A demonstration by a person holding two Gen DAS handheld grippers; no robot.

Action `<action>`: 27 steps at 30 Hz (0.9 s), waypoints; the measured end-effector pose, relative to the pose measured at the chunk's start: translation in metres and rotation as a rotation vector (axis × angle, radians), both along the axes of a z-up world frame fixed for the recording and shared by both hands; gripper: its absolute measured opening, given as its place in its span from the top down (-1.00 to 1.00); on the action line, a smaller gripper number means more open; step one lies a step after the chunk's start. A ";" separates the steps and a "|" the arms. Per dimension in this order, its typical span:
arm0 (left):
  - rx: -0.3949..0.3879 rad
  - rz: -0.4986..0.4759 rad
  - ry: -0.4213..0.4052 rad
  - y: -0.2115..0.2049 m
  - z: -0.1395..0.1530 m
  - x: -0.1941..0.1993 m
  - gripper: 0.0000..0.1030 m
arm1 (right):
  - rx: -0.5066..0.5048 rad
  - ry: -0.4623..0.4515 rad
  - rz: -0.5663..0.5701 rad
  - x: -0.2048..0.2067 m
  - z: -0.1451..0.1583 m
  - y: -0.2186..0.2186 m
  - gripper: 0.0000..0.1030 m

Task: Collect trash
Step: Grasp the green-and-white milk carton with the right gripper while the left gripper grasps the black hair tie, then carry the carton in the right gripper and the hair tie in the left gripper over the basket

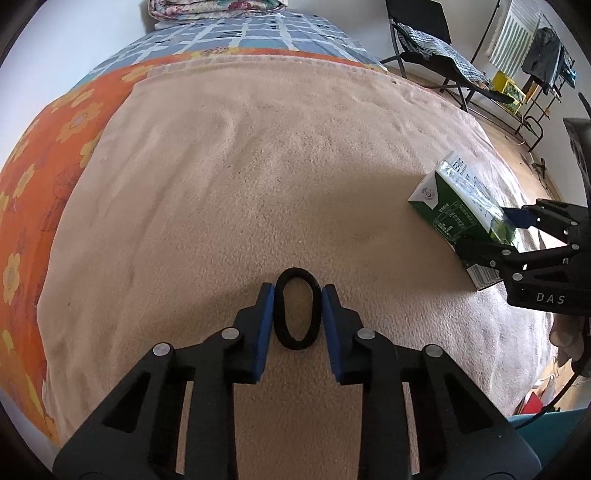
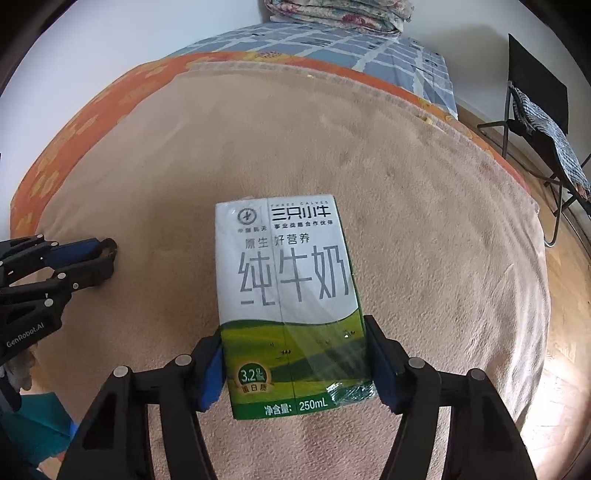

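Note:
A black ring-shaped band [image 1: 296, 308] lies on the beige blanket [image 1: 240, 166], squeezed into an oval between my left gripper's [image 1: 297, 295] blue pads, which touch both its sides. A green and white milk carton [image 2: 288, 295] lies flat on the blanket, and my right gripper [image 2: 295, 332] is shut on its lower end. In the left wrist view the carton [image 1: 448, 201] sits at the right with the right gripper [image 1: 484, 230] on it. In the right wrist view the left gripper [image 2: 105, 254] is at the far left with the band [image 2: 110, 248] at its tips.
The blanket covers a bed with an orange flowered sheet [image 1: 44, 155] and a blue checked sheet [image 1: 236, 33]. Folded quilts [image 2: 336, 13] lie at the head. A black folding chair [image 1: 432, 48] and a clothes rack [image 1: 543, 74] stand on the wooden floor to the right.

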State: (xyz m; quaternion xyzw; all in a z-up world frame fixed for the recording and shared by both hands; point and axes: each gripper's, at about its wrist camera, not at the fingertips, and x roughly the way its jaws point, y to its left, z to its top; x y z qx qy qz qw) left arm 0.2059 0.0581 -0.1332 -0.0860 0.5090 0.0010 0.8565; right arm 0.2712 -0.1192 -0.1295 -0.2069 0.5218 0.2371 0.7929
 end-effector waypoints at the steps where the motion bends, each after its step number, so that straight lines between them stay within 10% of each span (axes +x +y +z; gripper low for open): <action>1: 0.001 0.000 -0.001 0.000 0.001 -0.001 0.59 | 0.008 0.000 0.004 -0.002 0.001 -0.001 -0.28; 19: 0.038 -0.002 -0.024 -0.003 -0.008 -0.017 0.53 | 0.019 -0.029 0.020 -0.019 0.013 -0.007 -0.27; 27: 0.046 0.001 -0.033 0.003 0.002 -0.022 0.80 | 0.040 -0.053 0.026 -0.028 0.024 -0.016 -0.27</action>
